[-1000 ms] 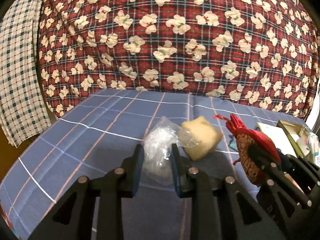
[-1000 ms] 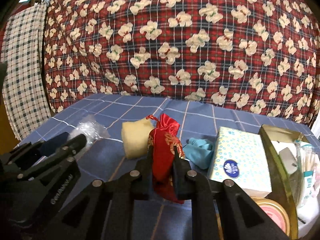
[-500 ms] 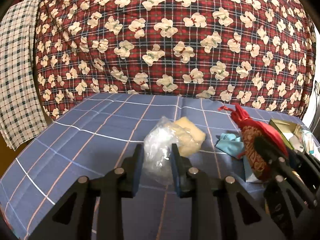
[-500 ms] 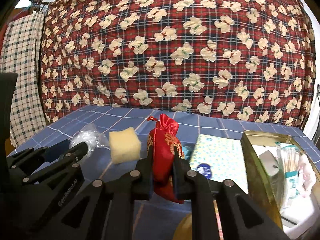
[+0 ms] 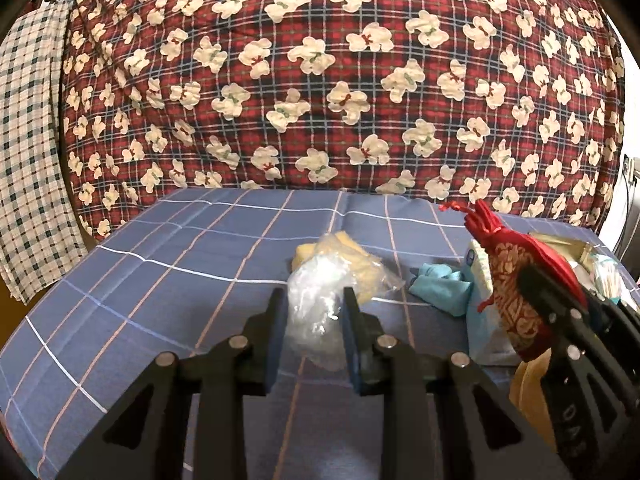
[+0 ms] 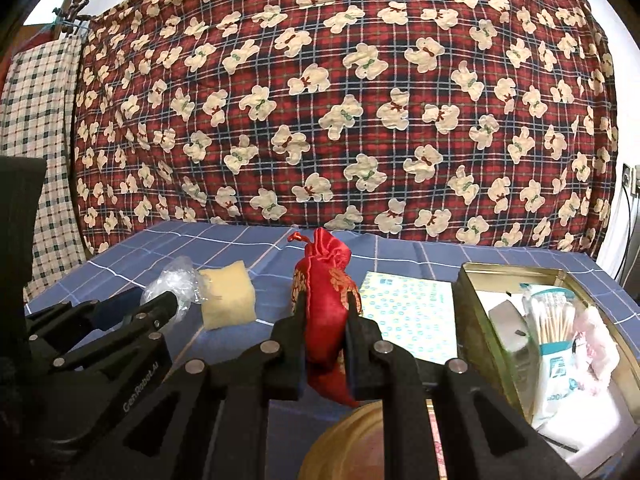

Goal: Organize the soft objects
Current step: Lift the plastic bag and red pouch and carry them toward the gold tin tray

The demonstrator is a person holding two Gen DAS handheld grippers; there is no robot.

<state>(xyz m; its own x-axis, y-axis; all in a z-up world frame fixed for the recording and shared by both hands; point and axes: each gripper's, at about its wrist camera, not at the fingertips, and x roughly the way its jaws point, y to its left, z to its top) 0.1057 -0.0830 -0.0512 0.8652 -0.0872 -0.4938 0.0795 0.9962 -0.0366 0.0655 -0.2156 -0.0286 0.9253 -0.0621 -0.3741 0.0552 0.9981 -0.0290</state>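
Observation:
My left gripper (image 5: pixel 311 300) is shut on a crumpled clear plastic bag (image 5: pixel 318 300) and holds it above the blue checked tablecloth (image 5: pixel 180 280). My right gripper (image 6: pixel 323 300) is shut on a red and gold drawstring pouch (image 6: pixel 326 308), also lifted; the pouch shows in the left wrist view (image 5: pixel 516 292) too. A yellow sponge block (image 6: pixel 228 300) lies on the cloth, partly behind the bag in the left wrist view (image 5: pixel 360 256). A teal cloth (image 5: pixel 440 292) lies crumpled beside the sponge.
A patterned tissue pack (image 6: pixel 412 312) lies on the cloth right of the pouch. An open metal tin (image 6: pixel 472 280) with cotton swabs and small packets stands at the right. A round wooden lid (image 6: pixel 360 440) is near the front. A red bear-print blanket (image 6: pixel 340 100) hangs behind.
Both grippers have risen and pulled back with their loads. The sponge and teal cloth now sit farther below and behind the held bag and pouch.

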